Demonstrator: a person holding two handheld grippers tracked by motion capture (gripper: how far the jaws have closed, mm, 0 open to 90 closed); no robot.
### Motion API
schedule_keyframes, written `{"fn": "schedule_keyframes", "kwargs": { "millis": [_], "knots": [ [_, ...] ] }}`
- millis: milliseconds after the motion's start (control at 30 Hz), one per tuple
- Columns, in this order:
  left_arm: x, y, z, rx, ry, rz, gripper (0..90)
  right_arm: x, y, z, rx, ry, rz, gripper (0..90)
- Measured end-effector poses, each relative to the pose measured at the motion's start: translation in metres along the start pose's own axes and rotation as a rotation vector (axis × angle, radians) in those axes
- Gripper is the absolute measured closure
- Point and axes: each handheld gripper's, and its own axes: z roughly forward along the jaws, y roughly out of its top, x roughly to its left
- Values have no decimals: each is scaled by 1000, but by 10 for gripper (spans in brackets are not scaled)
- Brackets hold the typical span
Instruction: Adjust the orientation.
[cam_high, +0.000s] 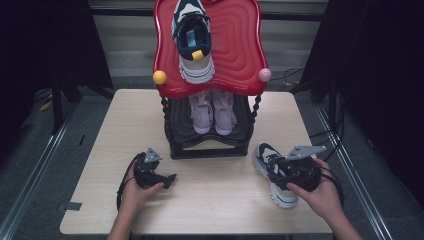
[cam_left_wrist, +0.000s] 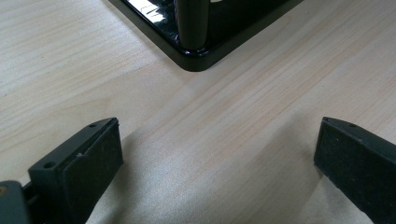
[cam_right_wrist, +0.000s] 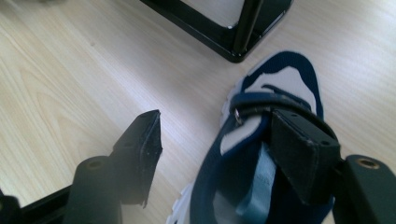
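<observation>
The right gripper (cam_right_wrist: 212, 154) is sitting astride the navy sneaker's (cam_high: 272, 172) collar, one jaw inside, not pinching yet. The left gripper (cam_left_wrist: 215, 158) is resting spread wide over the table (cam_high: 215, 200).

A glossy red-topped, black-framed two-tier shoe rack (cam_high: 235, 45) holds a matching navy-and-white sneaker (cam_high: 194, 37) above and, seemingly, pale pink shoes (cam_high: 214, 112) below.

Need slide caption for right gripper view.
Right tongs straddle collar of navy-and-white sneaker on pale wooden table.
</observation>
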Motion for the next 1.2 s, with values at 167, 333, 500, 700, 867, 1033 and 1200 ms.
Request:
{"fn": "schedule_keyframes", "kwargs": {
  "millis": [167,333,500,700,867,1033,1200],
  "knots": [
    [0,0,0,0,-1,1,0,-3,-9,7,46,9,12,447],
    [0,0,1,0,-1,1,0,-4,-14,15,82,-8,18,603],
    [0,0,1,1,-1,2,0,-6,-14,14,50,-2,66,734],
    [0,1,1,0,-1,2,0,-15,-17,13,-15,-55,137,796],
    [1,1,1,3,3,4,0,-31,-12,18,-61,-105,204,807],
    [1,1,1,3,4,3,0,-41,-2,31,-80,-149,229,808],
    [1,1,1,3,3,3,0,-45,6,44,-71,-159,244,805]
  ]
}}
